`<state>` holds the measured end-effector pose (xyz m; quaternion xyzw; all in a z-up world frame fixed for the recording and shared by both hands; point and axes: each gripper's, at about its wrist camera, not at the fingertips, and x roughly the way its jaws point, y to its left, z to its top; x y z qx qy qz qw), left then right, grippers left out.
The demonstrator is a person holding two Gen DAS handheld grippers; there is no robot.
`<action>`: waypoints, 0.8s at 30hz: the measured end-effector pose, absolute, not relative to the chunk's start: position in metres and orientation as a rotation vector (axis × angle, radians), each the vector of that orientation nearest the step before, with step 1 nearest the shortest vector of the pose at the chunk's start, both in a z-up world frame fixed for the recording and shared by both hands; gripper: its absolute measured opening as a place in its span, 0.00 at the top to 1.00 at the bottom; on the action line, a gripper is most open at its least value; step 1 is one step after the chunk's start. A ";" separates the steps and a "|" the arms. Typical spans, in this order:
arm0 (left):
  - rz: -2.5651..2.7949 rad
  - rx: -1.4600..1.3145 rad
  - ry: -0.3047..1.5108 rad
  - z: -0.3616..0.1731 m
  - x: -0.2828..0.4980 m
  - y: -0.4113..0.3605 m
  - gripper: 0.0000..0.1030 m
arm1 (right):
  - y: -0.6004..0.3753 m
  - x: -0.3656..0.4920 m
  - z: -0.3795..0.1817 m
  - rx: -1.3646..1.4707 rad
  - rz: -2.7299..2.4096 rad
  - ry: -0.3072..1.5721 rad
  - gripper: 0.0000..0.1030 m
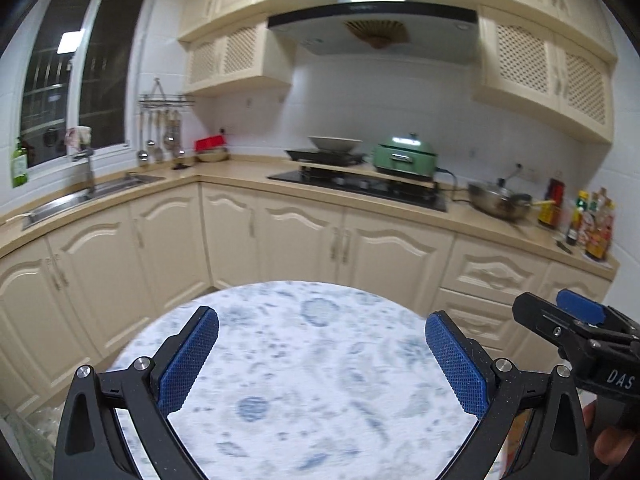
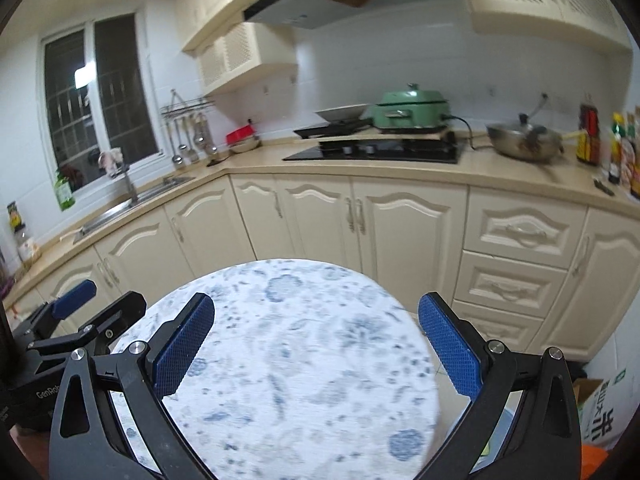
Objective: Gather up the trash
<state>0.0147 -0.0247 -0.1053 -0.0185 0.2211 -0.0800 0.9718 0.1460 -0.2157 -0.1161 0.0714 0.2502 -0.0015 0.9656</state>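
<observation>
Trash is not clearly visible in either view; nothing lies on the round floral table [image 1: 304, 360] under the tools.

Only the right wrist view shows the cardboard box [image 2: 600, 408] with green print at 4 o'clock, an orange scrap at the bottom edge beside it (too cut off to identify), and jars at 9 o'clock on the worktop [image 2: 360, 168]. Only the left wrist view shows the full range hood [image 1: 372, 24] at 12 o'clock and a clear, crinkled plastic mass at 8 o'clock.

The left tool [image 1: 322, 360] stands wide open, blue pads far apart, gripping nothing. The right tool [image 2: 316, 348] is likewise spread wide and empty. Each appears in the other's view, at 3 and 9 o'clock.

Beyond the table, cream cabinets run along an L-shaped beige worktop with a sink [image 1: 92, 196] at 10 o'clock, a black hob [image 1: 360, 190], a green pot [image 1: 404, 156], a steel wok [image 1: 500, 200] and sauce bottles [image 1: 588, 220] at 2 o'clock.

The table's far edge curves just before the cabinet doors; floor shows between them.
</observation>
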 end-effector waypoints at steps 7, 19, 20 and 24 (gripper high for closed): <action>-0.095 -0.034 0.430 -0.096 -0.016 -0.007 0.01 | -0.176 0.143 -0.115 0.088 -0.020 0.482 0.00; -0.048 -0.053 0.424 -0.084 -0.038 0.016 0.01 | -0.135 0.140 -0.117 0.044 -0.021 0.475 0.00; -0.051 -0.060 0.425 -0.083 -0.039 0.018 0.01 | -0.132 0.140 -0.116 0.037 -0.022 0.472 0.00; -0.040 -0.069 0.423 -0.078 -0.035 0.026 0.01 | -0.125 0.138 -0.114 0.025 -0.020 0.465 0.00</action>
